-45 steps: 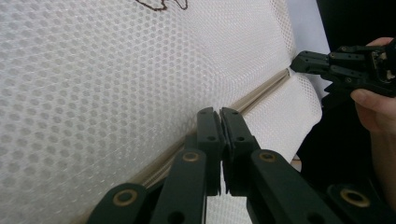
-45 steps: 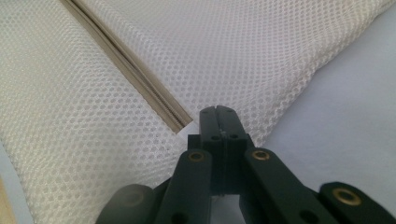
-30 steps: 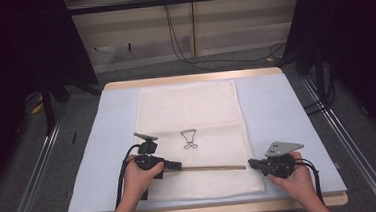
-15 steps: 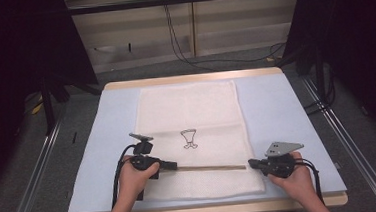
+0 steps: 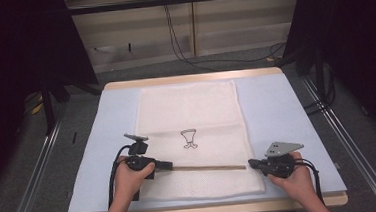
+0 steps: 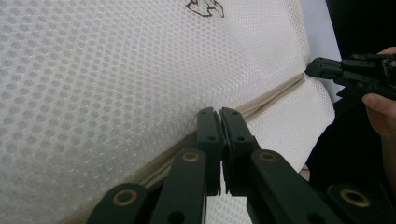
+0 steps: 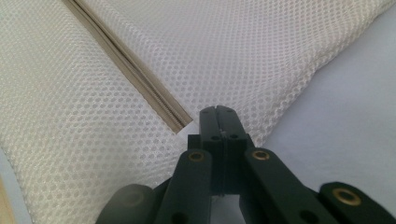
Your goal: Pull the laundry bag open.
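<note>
Zipper (image 5: 208, 167) of my mesh bag (image 5: 193, 135) runs left-right across lower frame, between both tools: left tool (image 5: 169, 165) pressed together at its left end, right tool (image 5: 250, 163) pressed together beside its right end.

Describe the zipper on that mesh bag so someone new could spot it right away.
On the table's pale blue mat lies a white mesh bag. Near its front edge, the zipper is a thin beige line across it, between the two tools, below the dark printed figure.

One white mesh bag (image 5: 193, 135) with one zipper (image 5: 208, 167) and one printed emblem (image 5: 189, 138) lies on one surface (image 5: 276, 110); two hand-held grippers: left (image 5: 169, 165), right (image 5: 251, 162).
</note>
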Demonstrator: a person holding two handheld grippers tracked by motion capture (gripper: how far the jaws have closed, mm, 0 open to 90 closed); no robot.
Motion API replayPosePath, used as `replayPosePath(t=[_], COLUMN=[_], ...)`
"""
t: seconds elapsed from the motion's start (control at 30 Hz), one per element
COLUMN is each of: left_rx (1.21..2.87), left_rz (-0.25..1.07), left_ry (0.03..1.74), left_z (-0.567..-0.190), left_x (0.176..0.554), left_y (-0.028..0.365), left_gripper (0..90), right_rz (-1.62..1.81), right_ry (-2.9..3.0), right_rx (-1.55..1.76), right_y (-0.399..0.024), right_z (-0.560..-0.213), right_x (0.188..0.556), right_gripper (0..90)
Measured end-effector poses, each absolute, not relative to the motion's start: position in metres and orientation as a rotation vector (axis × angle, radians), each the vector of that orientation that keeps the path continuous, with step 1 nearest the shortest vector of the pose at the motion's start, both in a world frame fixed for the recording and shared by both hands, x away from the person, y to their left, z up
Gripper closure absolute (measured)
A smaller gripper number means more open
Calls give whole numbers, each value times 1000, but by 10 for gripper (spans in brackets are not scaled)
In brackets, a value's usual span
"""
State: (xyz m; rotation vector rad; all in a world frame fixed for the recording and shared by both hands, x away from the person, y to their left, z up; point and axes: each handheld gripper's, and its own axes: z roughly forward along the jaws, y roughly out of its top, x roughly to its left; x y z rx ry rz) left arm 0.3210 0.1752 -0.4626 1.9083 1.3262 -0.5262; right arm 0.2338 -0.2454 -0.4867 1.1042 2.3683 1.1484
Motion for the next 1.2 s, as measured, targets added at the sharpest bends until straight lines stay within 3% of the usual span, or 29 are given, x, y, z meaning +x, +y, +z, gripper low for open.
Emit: replayPosePath(t=[1.2], left_rx=[1883], left_rz=[-512], left_ry=[1367], left_z=[-461], left_x=[322], left_y=[198], left_gripper=[874], right_rz=[1146], right_ry=[2368], right_rx=[1105], right_y=[-246], right_z=[-487], right_x=[234], right_gripper=[900])
